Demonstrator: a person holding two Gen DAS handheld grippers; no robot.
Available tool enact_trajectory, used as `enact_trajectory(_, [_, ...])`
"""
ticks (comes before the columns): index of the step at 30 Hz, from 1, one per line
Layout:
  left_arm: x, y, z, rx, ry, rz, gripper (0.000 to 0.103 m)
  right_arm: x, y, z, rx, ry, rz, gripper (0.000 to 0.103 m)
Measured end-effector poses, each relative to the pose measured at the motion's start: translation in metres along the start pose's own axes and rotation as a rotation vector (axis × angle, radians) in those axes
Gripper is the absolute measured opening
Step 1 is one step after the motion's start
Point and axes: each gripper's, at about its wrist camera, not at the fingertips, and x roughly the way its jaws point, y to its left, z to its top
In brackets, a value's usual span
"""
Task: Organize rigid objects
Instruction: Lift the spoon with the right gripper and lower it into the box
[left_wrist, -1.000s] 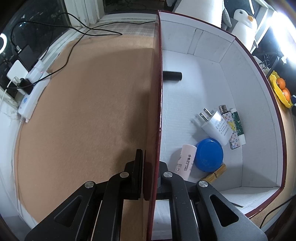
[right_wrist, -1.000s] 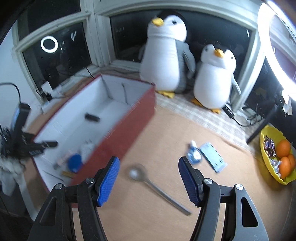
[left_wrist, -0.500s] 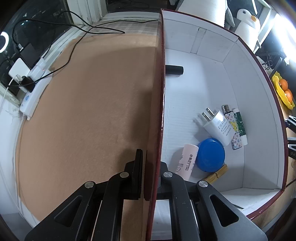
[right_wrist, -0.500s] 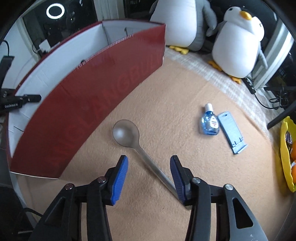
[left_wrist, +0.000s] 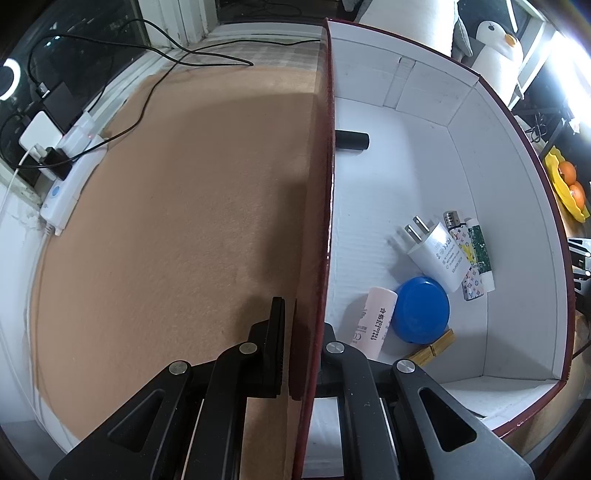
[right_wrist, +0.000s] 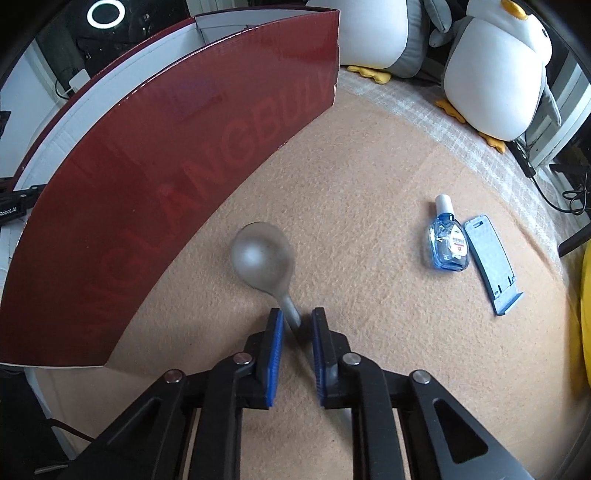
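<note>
My left gripper (left_wrist: 301, 354) is shut on the near side wall of the dark red box (left_wrist: 325, 206), one finger outside and one inside. The box's white inside holds a blue lid (left_wrist: 421, 310), a white charger (left_wrist: 439, 254), a pink tube (left_wrist: 376, 321), lighters (left_wrist: 469, 266) and a black cylinder (left_wrist: 351, 140). My right gripper (right_wrist: 297, 343) straddles the handle of a metal spoon (right_wrist: 264, 256) lying on the tan mat beside the box's red outer wall (right_wrist: 166, 184). The blue pads stand close on either side of the handle, with a small gap.
A blue eye-drop bottle (right_wrist: 448, 240) and a blue-grey plastic stand (right_wrist: 491, 258) lie on the mat to the right of the spoon. Two plush penguins (right_wrist: 498, 70) sit at the back. A power strip (left_wrist: 70, 181) with cables lies at the mat's left edge.
My right gripper has come down and forward over the spoon, and its fingers have narrowed around the handle. The left gripper keeps its hold on the box wall.
</note>
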Motion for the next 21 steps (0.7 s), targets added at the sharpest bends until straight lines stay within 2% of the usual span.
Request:
enact_trajectory(2, [0.000,0.000,0.000,0.000,-0.001,-0.001,0.006,0.000,0.001,-0.001,0.017,-0.004,0.005,0.007])
enact_trajectory(9, [0.000,-0.001,-0.001,0.012,-0.012,-0.011,0.006,-0.011,0.004,-0.007,0.078,-0.039,-0.004,0.007])
enact_trajectory(21, [-0.011,0.004,-0.006,0.012,-0.040,-0.057,0.006,-0.083,0.029,0.004,0.100,-0.181,-0.029,0.007])
